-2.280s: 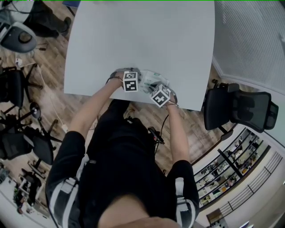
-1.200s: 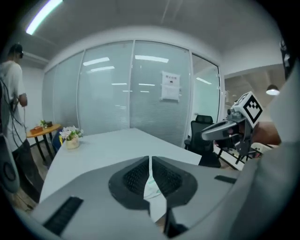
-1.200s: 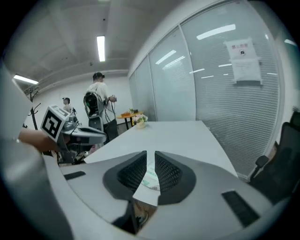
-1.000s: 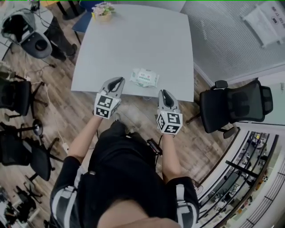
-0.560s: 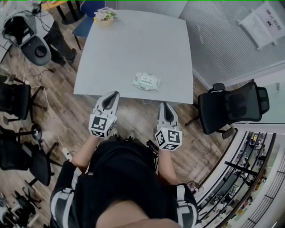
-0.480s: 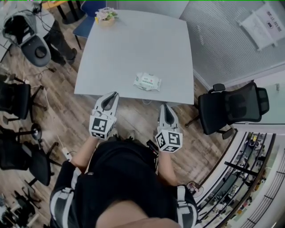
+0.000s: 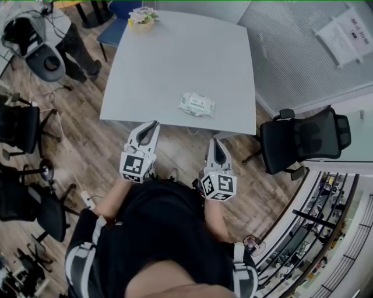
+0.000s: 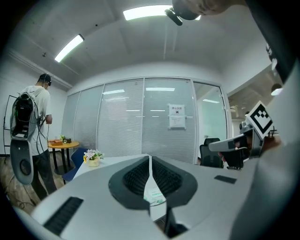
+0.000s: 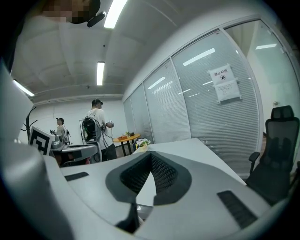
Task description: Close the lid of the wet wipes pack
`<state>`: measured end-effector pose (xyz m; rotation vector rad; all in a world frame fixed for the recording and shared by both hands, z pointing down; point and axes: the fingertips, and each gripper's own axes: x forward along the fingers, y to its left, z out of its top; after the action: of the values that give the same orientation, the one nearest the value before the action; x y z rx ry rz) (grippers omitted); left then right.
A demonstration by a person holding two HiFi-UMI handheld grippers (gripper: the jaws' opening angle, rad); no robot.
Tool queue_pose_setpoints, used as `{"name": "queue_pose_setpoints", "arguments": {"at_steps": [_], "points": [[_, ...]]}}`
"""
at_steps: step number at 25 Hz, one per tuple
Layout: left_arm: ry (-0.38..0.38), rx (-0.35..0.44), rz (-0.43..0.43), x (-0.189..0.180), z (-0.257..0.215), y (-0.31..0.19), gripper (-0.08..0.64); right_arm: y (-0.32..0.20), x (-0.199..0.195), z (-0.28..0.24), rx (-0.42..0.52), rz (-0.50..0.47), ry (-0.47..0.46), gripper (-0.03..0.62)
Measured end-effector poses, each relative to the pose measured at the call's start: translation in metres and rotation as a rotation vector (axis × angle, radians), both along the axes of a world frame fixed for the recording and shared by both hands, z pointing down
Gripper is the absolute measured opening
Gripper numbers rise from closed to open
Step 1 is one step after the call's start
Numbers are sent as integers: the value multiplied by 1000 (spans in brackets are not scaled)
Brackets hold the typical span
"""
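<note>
The wet wipes pack (image 7: 196, 105) lies flat on the white table (image 7: 175, 58), near its front edge, with nothing touching it. It is too small here to make out its lid. Both grippers hang in front of the table edge over the wooden floor, pointing towards the table. My left gripper (image 7: 152, 124) is shut with nothing in it. In the left gripper view (image 8: 150, 158) a sliver of the pack (image 8: 154, 194) shows through the slit under the tips. My right gripper (image 7: 217, 141) is shut too, and in the right gripper view (image 9: 151, 153) its pads meet on nothing.
A small flower pot (image 7: 142, 16) stands at the table's far edge. A black office chair (image 7: 309, 139) sits to the right of the table, and more chairs (image 7: 17, 125) stand at the left. A person with a backpack (image 8: 28, 136) stands by a round side table (image 8: 63, 143).
Both grippers have left the pack and drawn back off the table towards the body. The pack stays where it was put.
</note>
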<state>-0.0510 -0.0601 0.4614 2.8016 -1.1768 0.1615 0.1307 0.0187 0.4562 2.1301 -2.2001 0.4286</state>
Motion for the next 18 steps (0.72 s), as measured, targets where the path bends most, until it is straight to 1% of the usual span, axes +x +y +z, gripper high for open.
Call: {"name": "queue_pose_setpoints", "arguments": {"at_steps": [4, 11, 18], "points": [[11, -8, 16, 1, -1, 4, 37, 0, -5, -4, 2, 3, 8, 21], [44, -2, 9, -2, -5, 1, 37, -2, -7, -5, 12, 12, 6, 21], [40, -2, 23, -2, -3, 4, 38, -2, -8, -7, 16, 19, 11, 21]]}}
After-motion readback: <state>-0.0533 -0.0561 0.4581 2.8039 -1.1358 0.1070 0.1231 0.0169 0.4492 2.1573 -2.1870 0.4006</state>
